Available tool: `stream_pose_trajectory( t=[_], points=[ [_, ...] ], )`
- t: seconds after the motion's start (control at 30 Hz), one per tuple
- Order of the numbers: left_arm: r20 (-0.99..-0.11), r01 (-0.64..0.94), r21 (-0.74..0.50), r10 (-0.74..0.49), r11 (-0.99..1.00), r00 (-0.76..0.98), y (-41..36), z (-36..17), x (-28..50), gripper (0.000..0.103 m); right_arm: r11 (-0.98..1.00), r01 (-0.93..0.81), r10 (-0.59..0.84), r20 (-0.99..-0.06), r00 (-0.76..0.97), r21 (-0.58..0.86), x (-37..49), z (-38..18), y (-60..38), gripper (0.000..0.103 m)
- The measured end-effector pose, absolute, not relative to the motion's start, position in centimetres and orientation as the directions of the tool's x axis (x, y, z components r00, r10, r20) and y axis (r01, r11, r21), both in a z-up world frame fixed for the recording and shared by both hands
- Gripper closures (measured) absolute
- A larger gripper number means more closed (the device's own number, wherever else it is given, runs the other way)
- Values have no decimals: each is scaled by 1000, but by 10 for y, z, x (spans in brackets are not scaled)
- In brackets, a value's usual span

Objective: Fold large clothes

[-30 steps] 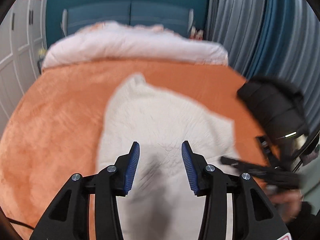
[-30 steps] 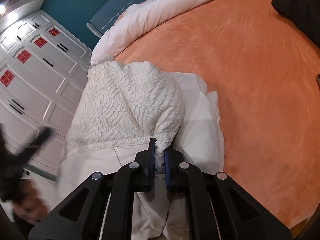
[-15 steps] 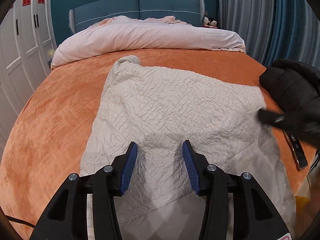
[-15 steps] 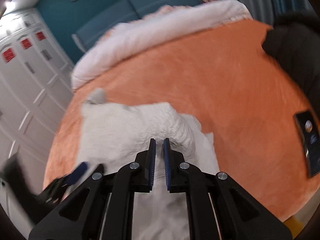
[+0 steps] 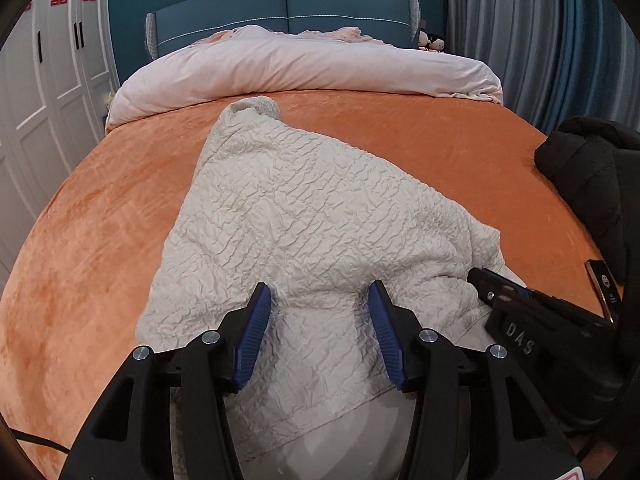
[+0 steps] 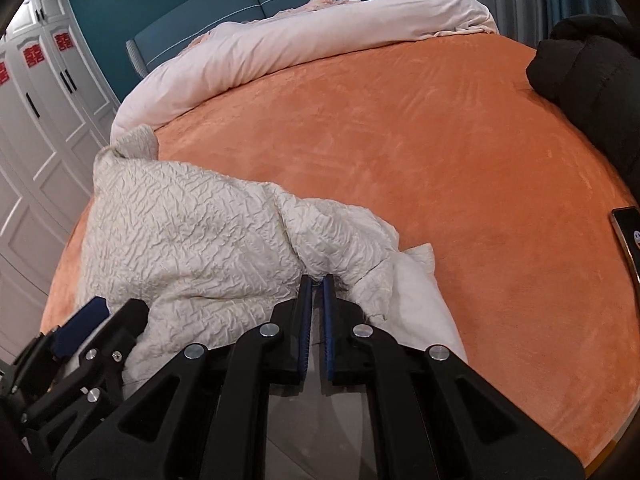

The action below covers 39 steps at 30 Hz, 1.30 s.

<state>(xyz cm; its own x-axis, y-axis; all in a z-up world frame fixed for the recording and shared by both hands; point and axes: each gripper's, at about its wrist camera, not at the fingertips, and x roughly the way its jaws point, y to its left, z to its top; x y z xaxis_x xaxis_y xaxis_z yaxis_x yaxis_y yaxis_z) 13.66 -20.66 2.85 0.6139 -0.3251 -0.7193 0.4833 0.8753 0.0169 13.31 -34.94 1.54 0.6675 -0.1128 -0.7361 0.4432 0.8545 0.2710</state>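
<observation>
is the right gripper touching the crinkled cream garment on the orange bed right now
Touching. In the right wrist view the right gripper has its jaws nearly shut on a bunched fold of the crinkled cream garment, with fabric pinched between them.

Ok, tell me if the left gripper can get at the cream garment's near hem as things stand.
Probably yes. The left gripper is open right over the cream garment, nothing between them; the right gripper pinches a fold off to the side.

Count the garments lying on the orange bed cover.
2. The cream crinkled garment lies at the near edge, its right side pinched in the right claw. The black puffy jacket sits at the far right. More could be hidden outside both views.
</observation>
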Motion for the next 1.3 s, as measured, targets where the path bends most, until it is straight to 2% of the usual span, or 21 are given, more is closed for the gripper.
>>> stream_pose_trajectory(
  t=[0.47,0.77,0.93,1.03,1.1,1.13,1.2,1.3],
  points=[
    [-705,478,47,-310,877,638,-217,11,140,54,843,441,-96,-719,688,309,135,-11,-354,102],
    [-692,478,68,-303,876,655,-218,4,140,54,848,448,-125,-714,689,283,137,-12,-347,102],
    [-700,481,76,-296,874,650,-220,14,138,53,861,419,-94,-719,689,289,134,-2,-349,102],
    [-709,493,74,-302,867,638,-207,37,126,45,858,395,-41,-721,692,330,111,26,-356,94],
    [-697,480,33,-324,877,640,-183,59,111,38,843,375,2,-700,714,386,79,47,-360,66],
    [-693,481,8,-342,877,634,-172,67,105,34,840,361,20,-689,725,404,60,54,-361,61],
    [-697,470,-11,-343,883,629,-147,78,89,32,837,345,42,-678,734,425,19,64,-359,56],
    [-722,454,0,-314,891,617,-120,79,68,32,826,350,77,-704,706,441,-21,58,-351,53]
  ],
)
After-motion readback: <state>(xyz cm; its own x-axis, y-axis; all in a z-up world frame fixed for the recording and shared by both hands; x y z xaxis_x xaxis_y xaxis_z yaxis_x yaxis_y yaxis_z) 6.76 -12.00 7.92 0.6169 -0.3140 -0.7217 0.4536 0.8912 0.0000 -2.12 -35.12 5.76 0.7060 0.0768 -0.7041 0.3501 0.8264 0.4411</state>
